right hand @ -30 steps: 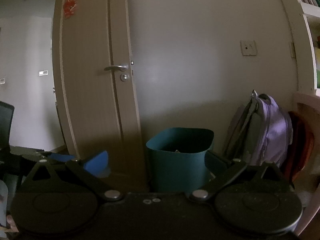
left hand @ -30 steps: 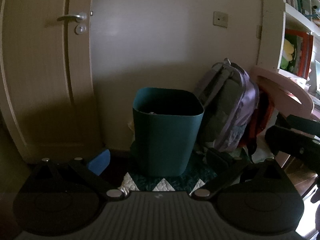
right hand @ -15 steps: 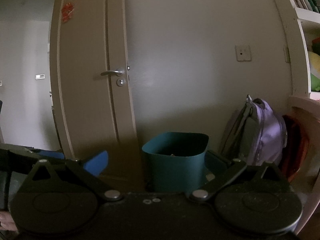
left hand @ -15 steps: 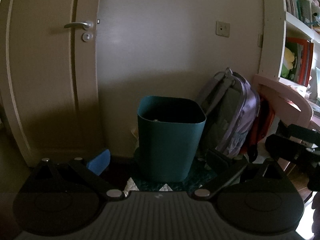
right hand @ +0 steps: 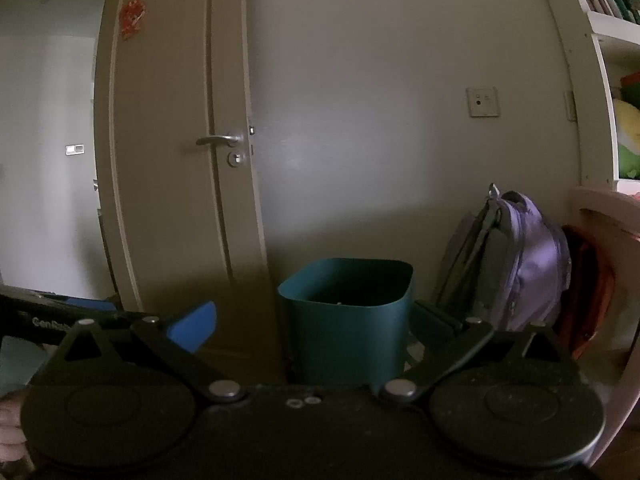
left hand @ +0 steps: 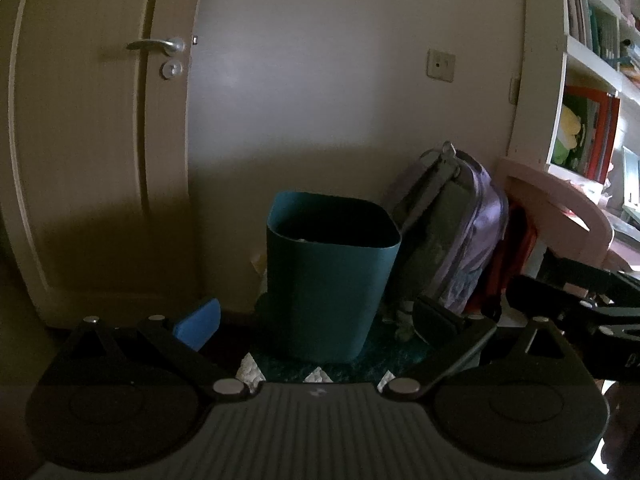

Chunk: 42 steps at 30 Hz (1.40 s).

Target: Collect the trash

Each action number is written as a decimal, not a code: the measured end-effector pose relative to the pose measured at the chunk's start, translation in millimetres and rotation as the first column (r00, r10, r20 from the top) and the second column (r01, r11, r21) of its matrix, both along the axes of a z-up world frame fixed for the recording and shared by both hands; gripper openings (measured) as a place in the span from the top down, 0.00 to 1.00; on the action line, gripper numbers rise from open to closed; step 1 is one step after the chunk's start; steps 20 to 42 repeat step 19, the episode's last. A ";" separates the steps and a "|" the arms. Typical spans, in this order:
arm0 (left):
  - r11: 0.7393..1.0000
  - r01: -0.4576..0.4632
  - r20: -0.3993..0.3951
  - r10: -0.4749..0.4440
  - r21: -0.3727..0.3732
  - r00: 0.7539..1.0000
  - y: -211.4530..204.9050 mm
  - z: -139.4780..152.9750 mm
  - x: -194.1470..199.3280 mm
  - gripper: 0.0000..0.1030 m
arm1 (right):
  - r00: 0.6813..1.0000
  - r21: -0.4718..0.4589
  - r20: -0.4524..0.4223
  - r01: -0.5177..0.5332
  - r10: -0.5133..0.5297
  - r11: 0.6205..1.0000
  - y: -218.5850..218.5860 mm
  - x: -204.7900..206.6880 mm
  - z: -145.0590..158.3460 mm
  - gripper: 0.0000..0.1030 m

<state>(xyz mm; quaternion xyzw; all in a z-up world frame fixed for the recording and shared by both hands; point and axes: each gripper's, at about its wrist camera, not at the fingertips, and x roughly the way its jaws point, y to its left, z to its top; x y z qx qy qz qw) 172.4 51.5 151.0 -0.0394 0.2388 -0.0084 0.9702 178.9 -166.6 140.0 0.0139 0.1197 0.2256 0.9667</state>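
I am holding my left gripper and right gripper spread apart, empty, facing a teal bin on the floor beside a purple backpack; pale scraps are showing inside the bin. No writing is legible.

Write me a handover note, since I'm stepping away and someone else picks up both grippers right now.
Left gripper: open, holding nothing.
Right gripper: open, holding nothing.
Teal bin stands upright on a patterned mat by the wall, between the door and a purple backpack. Something pale lies inside it; what it is cannot be told.
No loose trash shows in either view.
Left: find any remaining trash and drop it in the bin.
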 end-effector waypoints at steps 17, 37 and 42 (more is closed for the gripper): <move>0.999 0.006 0.011 -0.006 0.039 1.000 -12.2 -5.0 -3.5 0.00 | 1.000 0.008 -0.018 0.001 -0.001 1.000 -3.9 1.8 -5.2 0.00; 0.999 0.007 0.006 -0.007 0.036 1.000 -12.7 -6.1 -2.2 0.00 | 1.000 0.009 -0.021 0.002 -0.002 1.000 -4.4 1.5 -6.1 0.00; 0.999 0.007 0.006 -0.007 0.036 1.000 -12.7 -6.1 -2.2 0.00 | 1.000 0.009 -0.021 0.002 -0.002 1.000 -4.4 1.5 -6.1 0.00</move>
